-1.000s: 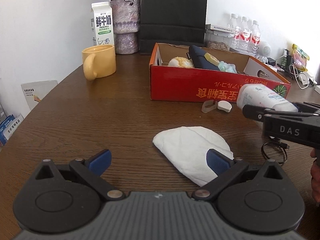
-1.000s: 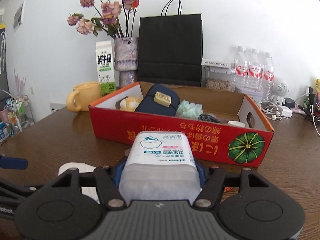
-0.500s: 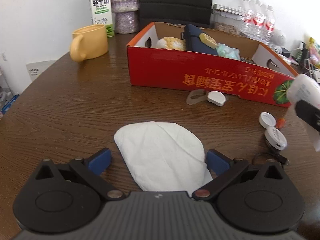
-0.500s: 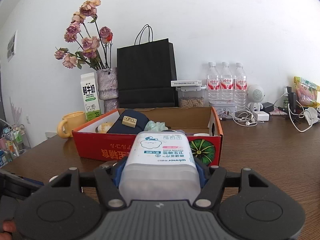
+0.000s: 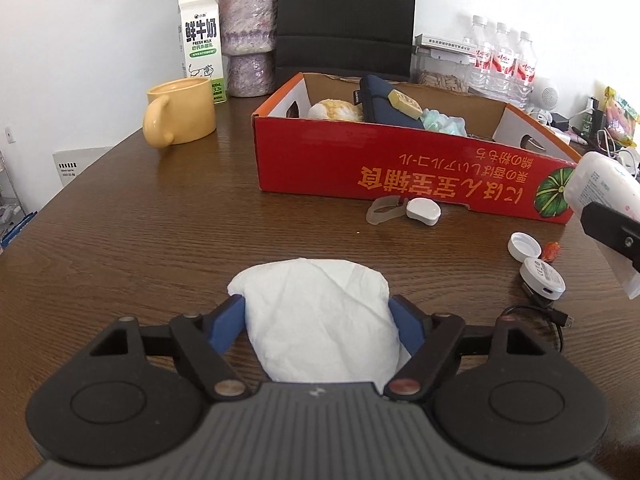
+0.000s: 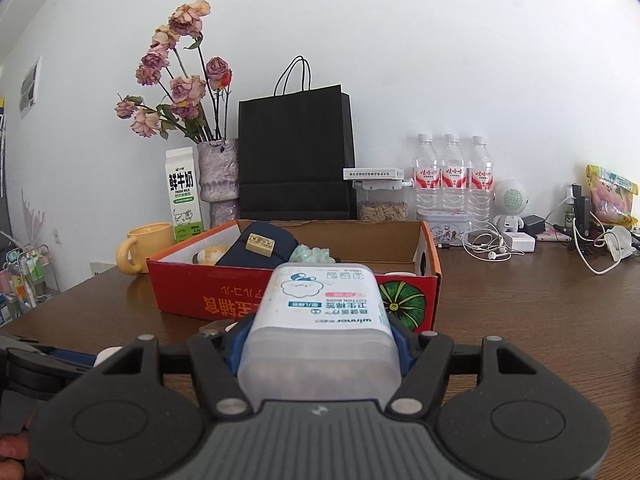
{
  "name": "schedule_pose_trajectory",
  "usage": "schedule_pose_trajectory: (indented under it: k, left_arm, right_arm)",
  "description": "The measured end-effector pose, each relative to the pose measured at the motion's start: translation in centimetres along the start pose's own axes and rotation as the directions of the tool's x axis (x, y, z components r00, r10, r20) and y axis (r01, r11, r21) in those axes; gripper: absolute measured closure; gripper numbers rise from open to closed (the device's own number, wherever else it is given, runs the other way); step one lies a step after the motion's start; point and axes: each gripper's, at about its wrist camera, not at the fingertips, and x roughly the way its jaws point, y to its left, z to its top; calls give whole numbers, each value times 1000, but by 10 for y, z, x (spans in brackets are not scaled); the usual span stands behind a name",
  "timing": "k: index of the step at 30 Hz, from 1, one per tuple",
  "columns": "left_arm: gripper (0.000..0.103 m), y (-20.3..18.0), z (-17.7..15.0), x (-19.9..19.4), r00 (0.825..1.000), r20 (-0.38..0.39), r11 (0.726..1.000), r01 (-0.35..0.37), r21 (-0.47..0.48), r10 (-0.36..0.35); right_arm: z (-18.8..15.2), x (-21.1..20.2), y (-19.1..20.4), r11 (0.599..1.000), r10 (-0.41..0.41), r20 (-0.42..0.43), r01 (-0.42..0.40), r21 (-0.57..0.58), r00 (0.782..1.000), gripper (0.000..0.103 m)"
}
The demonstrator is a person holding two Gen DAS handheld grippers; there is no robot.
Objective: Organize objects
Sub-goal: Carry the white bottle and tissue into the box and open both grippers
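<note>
The milk carton (image 5: 201, 46), upper left of the left wrist view, reads "鲜牛奶" and "FRESH MILK". The cotton bud box (image 6: 322, 322), centre of the right wrist view, shows "winner" and "COTTON BUDS" upside down. The red cardboard box (image 5: 404, 170) carries upside-down orange Japanese lettering beside a pumpkin picture.

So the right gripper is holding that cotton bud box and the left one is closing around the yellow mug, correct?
Not quite. The left gripper is closing around the white tissue, as the left wrist view shows; the yellow mug stands untouched. The right gripper does hold the cotton bud box.
</note>
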Motion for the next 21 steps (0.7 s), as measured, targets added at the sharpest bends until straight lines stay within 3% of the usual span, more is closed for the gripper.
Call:
schedule_pose_trajectory:
  k: [11, 21]
  left_arm:
    - [26, 14, 5, -30, 992, 115, 999, 48, 16, -49]
    - [25, 11, 48, -42, 967, 241, 995, 76, 62, -88]
  right_arm:
    - [-1, -2, 2, 1000, -13, 11, 13, -9, 1000, 38]
    - [23, 1, 8, 999, 2, 63, 1, -42, 998, 38]
